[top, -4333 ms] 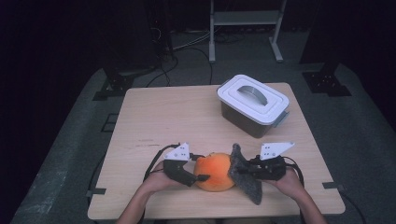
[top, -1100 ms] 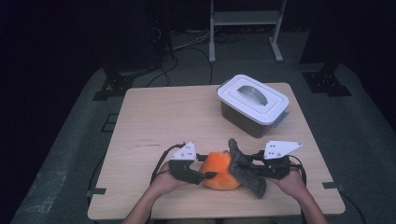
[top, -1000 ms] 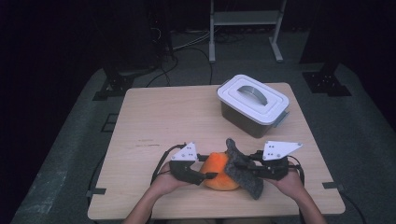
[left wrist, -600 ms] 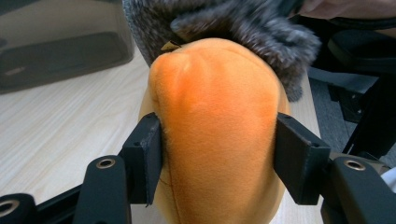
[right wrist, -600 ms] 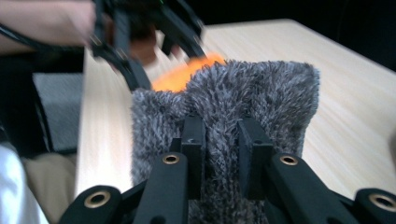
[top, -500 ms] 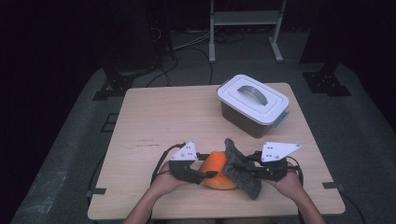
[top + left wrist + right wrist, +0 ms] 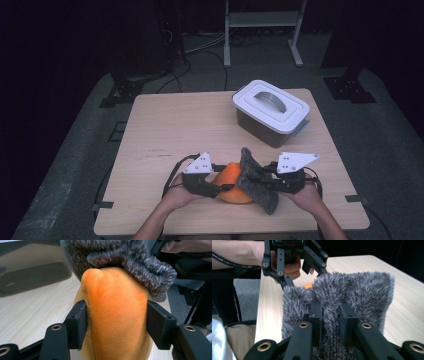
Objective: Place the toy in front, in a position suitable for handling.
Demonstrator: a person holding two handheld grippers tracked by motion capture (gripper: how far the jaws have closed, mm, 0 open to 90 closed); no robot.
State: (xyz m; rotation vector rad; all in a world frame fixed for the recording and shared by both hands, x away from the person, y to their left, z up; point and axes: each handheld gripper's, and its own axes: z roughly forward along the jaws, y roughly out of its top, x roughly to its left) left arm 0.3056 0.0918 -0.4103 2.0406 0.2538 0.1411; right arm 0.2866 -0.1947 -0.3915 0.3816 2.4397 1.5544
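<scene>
Setting: wooden table (image 7: 165, 130), seen from above; person's forearms enter at near edge.
Orange plush (image 7: 231, 177): soft orange item, near-centre of table's front edge, resting on the tabletop betw. the two grippers; right side covered by the grey cover.
Grey cover (image 7: 256, 181): fuzzy grey fabric piece, draped over the plush's right side — one corner pointing up, lower end lying on the table toward the front edge.
Left gripper (image 7: 220, 188): held in left hand (image 7: 177, 192), low over the table, pointing right. In left gripper view, both black pads pressed against the plush (image 7: 116, 315) sides — clamped on it at mid width; grey fabric (image 7: 130, 257) overhanging the plush's far end.
Right gripper (image 7: 252, 179): held in right hand (image 7: 307, 195), pointing left toward the plush. In right gripper view, jaws nearly together, pinching a fold of the grey cover (image 7: 352, 295); pile bulging up betw. and around the pads.
Opposite gripper in right gripper view: left gripper (image 7: 312, 266) just beyond the fabric, a sliver of orange (image 7: 308, 285) visible below it.
Storage box (image 7: 270, 112): white-lidded container w. handle, lid on, far right of table, well apart from both grippers.
Background: dark floor, cables, metal stand legs (image 7: 262, 30) behind the table.
</scene>
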